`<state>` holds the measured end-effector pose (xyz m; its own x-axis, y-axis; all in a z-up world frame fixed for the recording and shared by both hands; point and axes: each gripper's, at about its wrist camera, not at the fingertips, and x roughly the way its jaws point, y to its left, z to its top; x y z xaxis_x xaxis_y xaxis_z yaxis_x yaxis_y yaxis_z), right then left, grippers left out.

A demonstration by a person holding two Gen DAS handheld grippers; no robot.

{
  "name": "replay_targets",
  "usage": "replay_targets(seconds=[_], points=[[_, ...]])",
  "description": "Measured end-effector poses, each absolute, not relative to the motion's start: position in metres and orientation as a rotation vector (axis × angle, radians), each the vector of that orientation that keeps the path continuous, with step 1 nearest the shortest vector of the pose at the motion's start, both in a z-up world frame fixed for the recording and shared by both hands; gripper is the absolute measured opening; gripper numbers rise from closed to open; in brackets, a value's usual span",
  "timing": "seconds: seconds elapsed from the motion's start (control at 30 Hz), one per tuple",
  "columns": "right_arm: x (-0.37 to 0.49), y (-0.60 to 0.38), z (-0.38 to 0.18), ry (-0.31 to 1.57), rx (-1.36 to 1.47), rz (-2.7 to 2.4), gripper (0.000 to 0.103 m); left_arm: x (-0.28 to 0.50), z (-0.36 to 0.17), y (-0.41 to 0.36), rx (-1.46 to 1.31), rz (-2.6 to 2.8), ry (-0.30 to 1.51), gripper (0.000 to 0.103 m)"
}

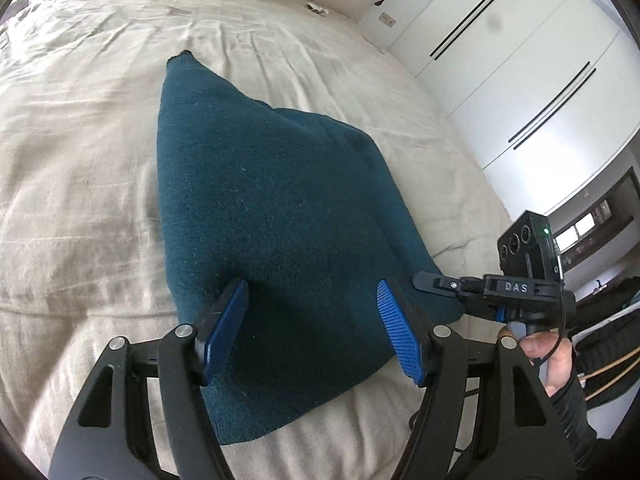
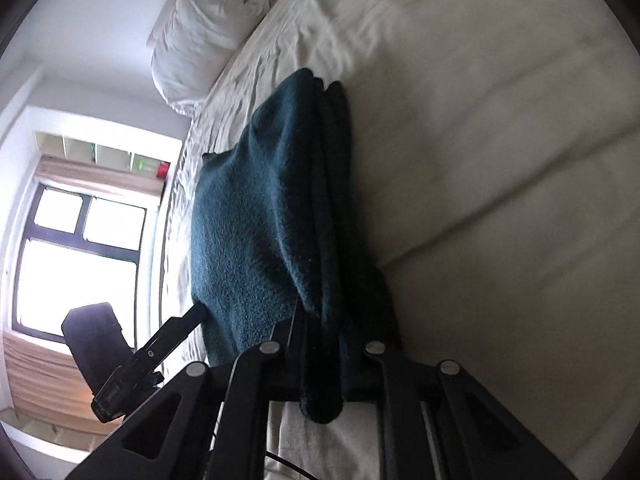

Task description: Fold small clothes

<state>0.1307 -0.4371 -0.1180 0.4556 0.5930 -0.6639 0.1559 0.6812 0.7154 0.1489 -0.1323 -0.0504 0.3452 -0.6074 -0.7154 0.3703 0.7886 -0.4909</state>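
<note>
Folding a teal knit sweater on the big bed

The bed, with its cream sheet, fills most of both views, and white pillows sit at its far end. The teal knit sweater lies in the middle of the bed, partly bunched up, so I think a fold is under way. The left gripper hangs over the near end of the sweater with its blue fingers spread wide and holding nothing. The right gripper has its fingers pressed together, pinching the sweater's near right edge. Next, I think the right gripper should carry that edge across and lay it flat, while the left one presses down or grabs the other corner.
</note>
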Motion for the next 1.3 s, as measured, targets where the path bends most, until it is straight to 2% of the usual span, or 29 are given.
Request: replay_targets(seconds=[0.27,0.67,0.77,0.87,0.9,0.93,1.17,1.23,1.3], points=[[0.117,-0.446,-0.14,1.041,0.914,0.307,0.01,0.151,-0.077,-0.146,-0.211,-0.648,1.055,0.066],[0.1,-0.451,-0.153,0.964,0.966,0.307,0.008,0.145,-0.072,-0.142,-0.213,-0.686,1.02,0.066],[0.105,-0.45,-0.144,0.987,0.926,0.328,0.013,0.149,-0.065,-0.135,-0.237,-0.684,1.0,0.066],[0.105,-0.452,-0.125,1.017,0.88,0.326,0.028,0.16,-0.053,-0.127,-0.232,-0.669,0.958,0.066],[0.103,-0.455,-0.119,1.014,0.872,0.311,0.04,0.165,-0.049,-0.124,-0.226,-0.657,0.946,0.066],[0.1,-0.461,-0.108,0.997,0.843,0.272,0.047,0.171,-0.045,-0.121,-0.216,-0.638,0.933,0.066],[0.126,-0.449,-0.049,0.894,0.688,0.301,0.046,0.221,-0.032,-0.117,-0.2,-0.592,0.852,0.065],[0.153,-0.426,-0.046,0.906,0.682,0.387,0.04,0.242,-0.041,-0.125,-0.187,-0.578,0.892,0.058],[0.177,-0.407,-0.049,0.916,0.665,0.436,0.037,0.262,-0.058,-0.132,-0.141,-0.517,0.955,0.038]])
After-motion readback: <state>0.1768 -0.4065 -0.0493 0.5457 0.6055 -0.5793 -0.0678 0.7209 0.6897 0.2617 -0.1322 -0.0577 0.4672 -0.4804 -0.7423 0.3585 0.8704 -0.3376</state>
